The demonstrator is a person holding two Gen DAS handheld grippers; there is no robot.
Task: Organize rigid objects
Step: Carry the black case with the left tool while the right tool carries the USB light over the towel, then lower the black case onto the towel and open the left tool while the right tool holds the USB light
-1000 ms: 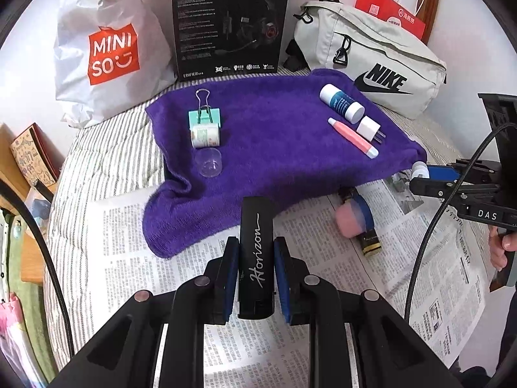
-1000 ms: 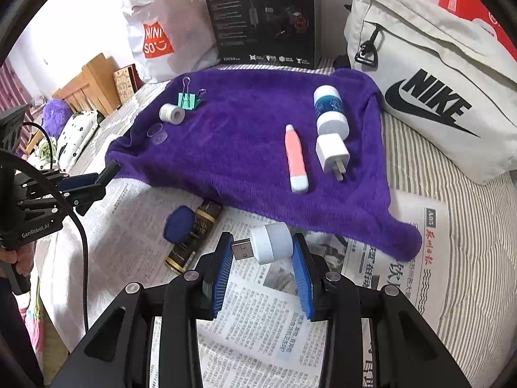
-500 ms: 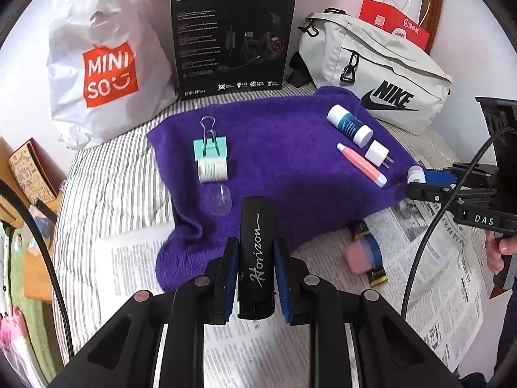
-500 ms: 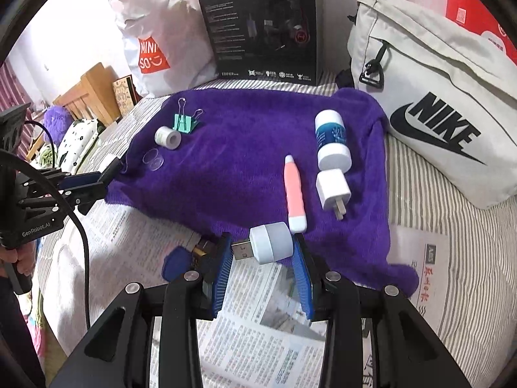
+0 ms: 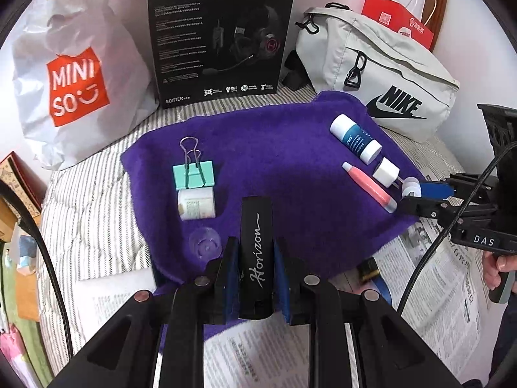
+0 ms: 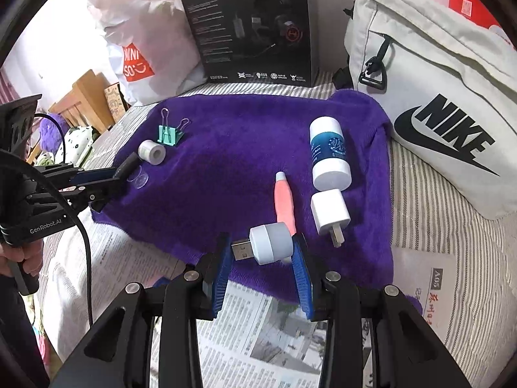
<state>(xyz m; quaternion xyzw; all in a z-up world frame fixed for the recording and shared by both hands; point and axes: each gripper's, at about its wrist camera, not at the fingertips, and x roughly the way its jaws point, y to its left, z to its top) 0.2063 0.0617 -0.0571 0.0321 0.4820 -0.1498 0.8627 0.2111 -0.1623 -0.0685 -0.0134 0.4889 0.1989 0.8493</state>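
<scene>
On the striped bed cover, far left, a white MINISO bag leans on the wall, black headset box next to it. Purple towel spread in front of both, newspaper under its near edge.

Left side of towel: teal binder clip, white tape roll touching its near edge, clear round cap just nearer still.

Left gripper: jaws closed down on a black case marked "Horizon", held lengthwise between the blue pads, above the towel's near edge. Case is gripped firm on both sides, tip pointing at towel centre.

Right side of towel: blue-and-white bottle lying down, white plug adapter just beyond its cap end, prongs toward the camera. Pink tube lies beside both, on their left.

Right gripper: jaws partly closed, clamping a small white USB light sideways, USB connector pointing at the left pad. Held over the near end of the pink tube, near the adapter; can't tell if it touches the towel.

Far right: grey Nike bag against the wall, red paper bag behind it.
</scene>
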